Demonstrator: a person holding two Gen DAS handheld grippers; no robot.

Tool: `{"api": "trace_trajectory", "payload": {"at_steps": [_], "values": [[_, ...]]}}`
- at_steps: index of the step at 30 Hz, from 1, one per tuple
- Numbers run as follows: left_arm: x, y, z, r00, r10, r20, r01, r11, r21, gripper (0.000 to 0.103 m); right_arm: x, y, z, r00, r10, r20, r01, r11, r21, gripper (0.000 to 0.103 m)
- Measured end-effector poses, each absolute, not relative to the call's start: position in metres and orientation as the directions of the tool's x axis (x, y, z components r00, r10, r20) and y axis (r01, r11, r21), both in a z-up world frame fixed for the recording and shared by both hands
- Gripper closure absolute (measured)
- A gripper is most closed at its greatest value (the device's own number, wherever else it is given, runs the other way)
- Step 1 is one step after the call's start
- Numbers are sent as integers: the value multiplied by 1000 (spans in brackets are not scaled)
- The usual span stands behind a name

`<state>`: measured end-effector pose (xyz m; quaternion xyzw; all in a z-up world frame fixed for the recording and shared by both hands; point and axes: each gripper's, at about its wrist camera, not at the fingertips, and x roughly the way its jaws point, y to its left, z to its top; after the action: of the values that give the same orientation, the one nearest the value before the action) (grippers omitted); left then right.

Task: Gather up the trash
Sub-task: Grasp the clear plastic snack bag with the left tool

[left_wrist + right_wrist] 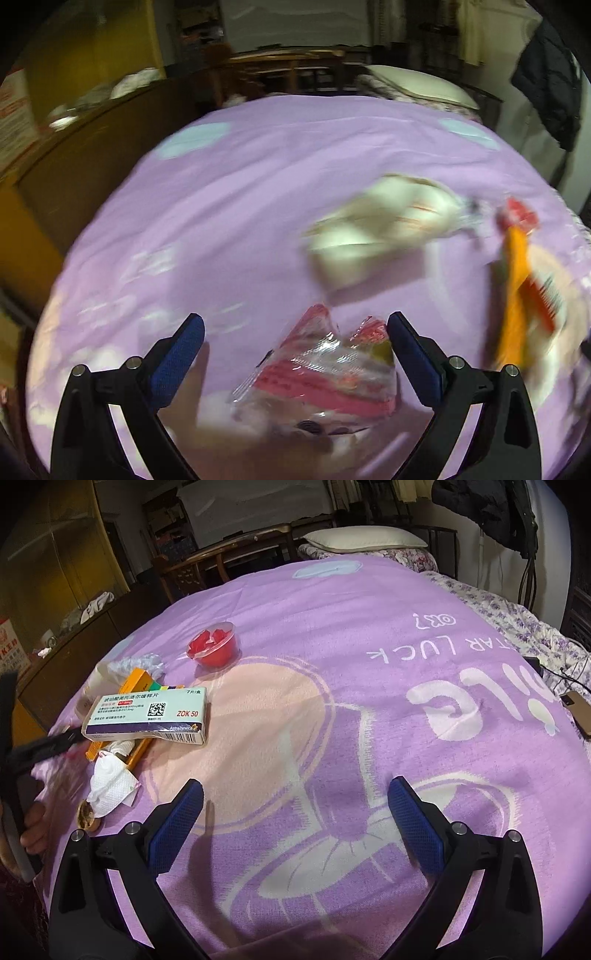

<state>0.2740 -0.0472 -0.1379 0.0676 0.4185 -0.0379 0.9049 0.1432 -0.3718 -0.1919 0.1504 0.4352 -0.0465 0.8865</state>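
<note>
left tongs spread over a wrapper, right tongs waiting wide and empty

left wrist view: the left gripper (295,345) stands with its jaws wide apart on either side of a crinkled red and clear wrapper (317,373) lying on the purple blanket (221,192), seemingly lined up to close on it; nothing is gripped yet. a blurred white box (373,236) and an orange packet (517,295) lie farther right. right wrist view: the right gripper (295,825) hangs with its jaws spread over bare blanket, holding nothing. the trash sits gathered at the left: a medicine box (147,716) resting across an orange box (136,681), a crumpled tissue (110,786) just in front, and a red cup (214,648) apart behind them.
</note>
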Motion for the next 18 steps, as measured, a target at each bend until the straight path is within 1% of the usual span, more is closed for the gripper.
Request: {"api": "trace_trajectory", "payload": {"at_steps": [3, 7, 9, 10, 12, 13, 14, 16, 18], "values": [[253, -19, -131, 659, -2, -752, 114, 989, 98, 6, 143, -372, -192, 618, 49, -785, 212, 950, 227, 7], [232, -12, -132, 677, -101, -729, 167, 986, 19, 6, 143, -372, -191, 618, 50, -784, 213, 950, 229, 7], [227, -13, -141, 688, -126, -714, 175, 985, -5, 6, 143, -373, -192, 621, 56, -782, 212, 949, 235, 7], [228, -14, -146, 687, -128, -715, 172, 985, -12, 6, 143, -374, -191, 621, 57, -782, 211, 948, 237, 7], [235, -14, -154, 656, -116, -746, 149, 989, -22, 6, 143, -374, -191, 621, 59, -782, 210, 948, 239, 7], [236, -11, -154, 662, -112, -741, 134, 991, -30, 6, 143, -374, -191, 621, 59, -781, 209, 948, 238, 7], [237, -7, -154, 667, -113, -736, 112, 992, -51, 6, 143, -374, -191, 620, 58, -783, 210, 949, 236, 7], [244, 2, -158, 639, -151, -754, 100, 989, -113, 6, 144, -374, -191, 618, 54, -785, 209, 951, 229, 7], [247, 11, -157, 639, -190, -745, 90, 981, -173, 6, 144, -374, -191, 617, 51, -785, 207, 952, 225, 7]]}}
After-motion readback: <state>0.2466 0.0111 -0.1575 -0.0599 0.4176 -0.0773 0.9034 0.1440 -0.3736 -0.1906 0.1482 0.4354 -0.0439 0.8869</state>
